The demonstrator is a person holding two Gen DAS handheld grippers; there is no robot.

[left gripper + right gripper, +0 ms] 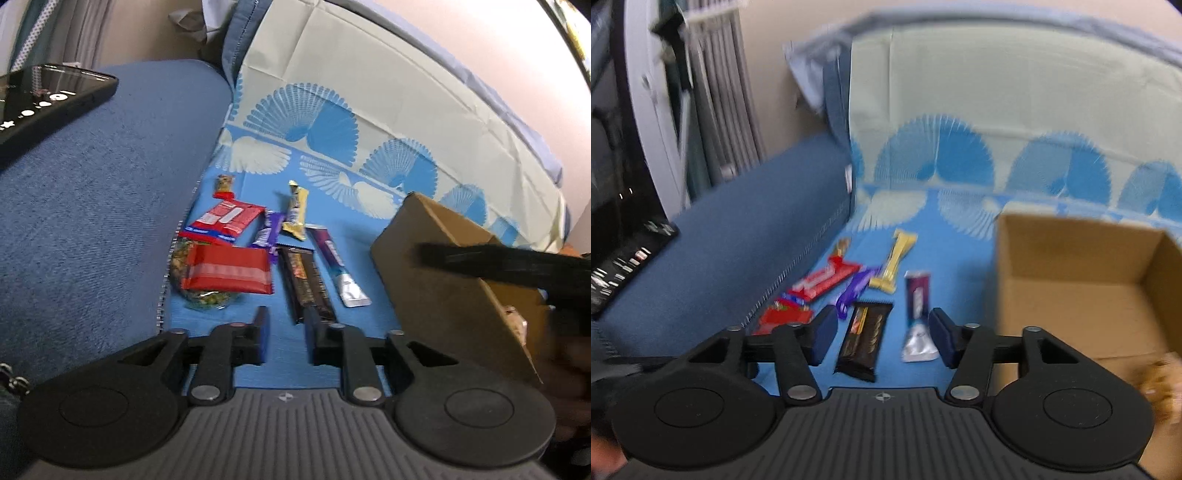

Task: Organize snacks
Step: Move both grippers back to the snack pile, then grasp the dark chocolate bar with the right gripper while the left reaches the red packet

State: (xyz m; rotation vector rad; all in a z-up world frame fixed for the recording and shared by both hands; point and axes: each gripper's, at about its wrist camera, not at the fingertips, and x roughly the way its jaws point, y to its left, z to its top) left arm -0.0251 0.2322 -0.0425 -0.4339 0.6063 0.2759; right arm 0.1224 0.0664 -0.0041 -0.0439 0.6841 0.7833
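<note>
Several snack packs lie on a blue patterned cloth (332, 177): a red pack (227, 273) on a clear bag of nuts (207, 301), a red-and-white pack (223, 221), a purple bar (267, 232), a yellow bar (297, 214), a dark brown bar (306, 284) and a purple-silver pack (338, 269). My left gripper (286, 332) is open and empty just short of the brown bar. My right gripper (882, 338) is open and empty above the brown bar (864, 339) and the purple-silver pack (918, 321). An open cardboard box (1078, 291) stands at the right with a snack (1160, 384) in its near corner.
A blue sofa cushion (92, 206) rises left of the cloth, with a black phone (44, 103) on it. The box (443, 273) stands right of the snacks in the left wrist view, with the right gripper's black arm (517, 266) across it. The cloth runs up the sofa back.
</note>
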